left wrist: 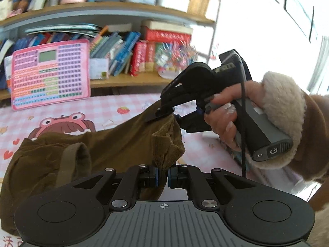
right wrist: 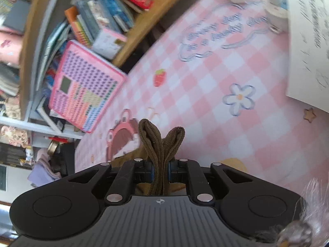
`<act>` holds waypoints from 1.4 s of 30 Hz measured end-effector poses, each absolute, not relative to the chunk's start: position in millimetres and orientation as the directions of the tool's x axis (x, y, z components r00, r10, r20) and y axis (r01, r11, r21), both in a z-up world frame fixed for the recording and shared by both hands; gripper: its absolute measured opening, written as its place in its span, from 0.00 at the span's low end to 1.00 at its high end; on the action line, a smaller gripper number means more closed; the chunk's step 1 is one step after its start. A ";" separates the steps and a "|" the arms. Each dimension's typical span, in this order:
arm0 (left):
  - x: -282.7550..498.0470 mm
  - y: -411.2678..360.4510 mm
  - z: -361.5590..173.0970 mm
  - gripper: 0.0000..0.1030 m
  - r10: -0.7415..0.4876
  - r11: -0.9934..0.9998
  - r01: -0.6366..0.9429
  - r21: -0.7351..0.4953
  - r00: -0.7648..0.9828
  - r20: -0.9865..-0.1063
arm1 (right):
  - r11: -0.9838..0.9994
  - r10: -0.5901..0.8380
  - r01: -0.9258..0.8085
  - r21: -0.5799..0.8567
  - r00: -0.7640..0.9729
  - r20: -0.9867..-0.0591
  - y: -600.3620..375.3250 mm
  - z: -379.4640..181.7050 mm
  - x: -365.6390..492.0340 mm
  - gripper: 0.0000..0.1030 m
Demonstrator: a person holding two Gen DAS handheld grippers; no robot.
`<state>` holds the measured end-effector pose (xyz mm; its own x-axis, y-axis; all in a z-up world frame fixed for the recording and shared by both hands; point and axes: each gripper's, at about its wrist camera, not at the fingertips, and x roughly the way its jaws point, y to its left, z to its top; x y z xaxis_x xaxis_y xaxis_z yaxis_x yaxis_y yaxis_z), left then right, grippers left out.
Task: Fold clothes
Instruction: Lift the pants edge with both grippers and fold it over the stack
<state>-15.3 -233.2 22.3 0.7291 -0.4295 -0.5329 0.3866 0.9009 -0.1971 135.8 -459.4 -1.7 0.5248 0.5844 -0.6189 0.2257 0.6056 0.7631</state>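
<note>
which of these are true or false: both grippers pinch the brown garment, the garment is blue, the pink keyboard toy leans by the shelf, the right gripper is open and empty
1. Both the left gripper and the right gripper pinch the brown garment. True.
2. The garment is blue. False: it is olive brown corduroy.
3. The pink keyboard toy leans against the bookshelf. True.
4. The right gripper is open and empty. False: it is shut on folded fabric edges.
</note>
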 end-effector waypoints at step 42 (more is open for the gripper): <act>88.9 20.1 -17.5 0.45 -0.601 0.765 0.198 -0.612 0.561 -0.569 | 0.912 0.182 0.172 0.372 0.643 -0.744 -247.2 11.5 28.1 0.52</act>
<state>88.9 20.1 -17.5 0.5612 -0.6006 -0.5695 0.1976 0.7654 -0.6125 28.1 -247.2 11.5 0.6431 0.1817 -0.7439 0.1721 0.9123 0.3716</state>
